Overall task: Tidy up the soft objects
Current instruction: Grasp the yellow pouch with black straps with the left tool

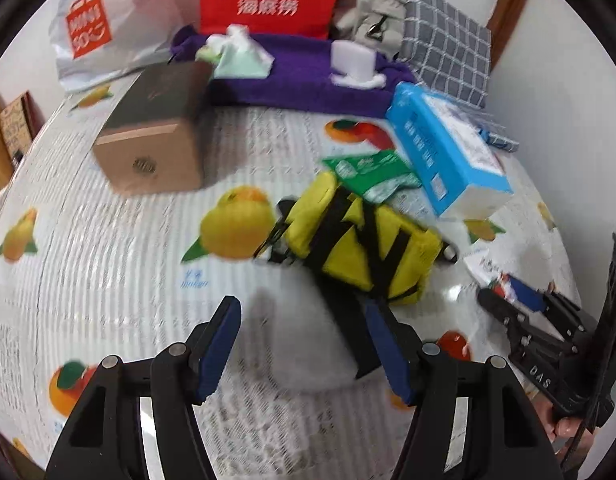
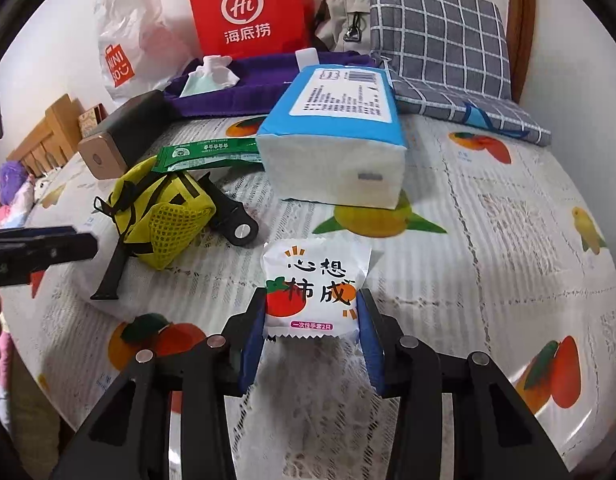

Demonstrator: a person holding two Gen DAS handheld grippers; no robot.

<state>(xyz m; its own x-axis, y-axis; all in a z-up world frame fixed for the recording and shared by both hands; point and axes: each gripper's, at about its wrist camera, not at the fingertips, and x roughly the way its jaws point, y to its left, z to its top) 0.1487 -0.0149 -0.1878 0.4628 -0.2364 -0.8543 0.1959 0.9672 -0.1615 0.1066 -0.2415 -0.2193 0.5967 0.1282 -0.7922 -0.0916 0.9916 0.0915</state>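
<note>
Left tool (image 1: pixel 303 344): jaws apart, nothing between the pads, hovering over the fruit-print tabletop (image 1: pixel 127 280) just short of the yellow mesh pouch (image 1: pixel 360 248). Left-wrist view is motion-blurred.

Right tool (image 2: pixel 312 332): blue pads sit against both side edges of the white sachet (image 2: pixel 314 290), lower half of the sachet between them. Looks like a grasp; sachet appears to rest on the tabletop, can't tell if it's lifted.

Layout, left to right, right-wrist view:
- white shopping bag (image 2: pixel 127 44) upright at the back left
- brown box (image 2: pixel 115 148) in front of it, lying on its side
- yellow mesh pouch with black straps left of centre, a black strap end (image 2: pixel 235 224) touching its right side
- green packet (image 2: pixel 211 156) between pouch and tissue pack, flat
- red paper bag (image 2: pixel 247 8) upright at the back
- purple towel (image 2: pixel 267 76) below it, carrying a mint tissue packet (image 2: pixel 205 80)
- blue-and-white tissue pack (image 2: pixel 336 128) centre, behind the sachet, apart from it
- grey checked cushion (image 2: pixel 440 36) back right, leaning on the wall
</note>
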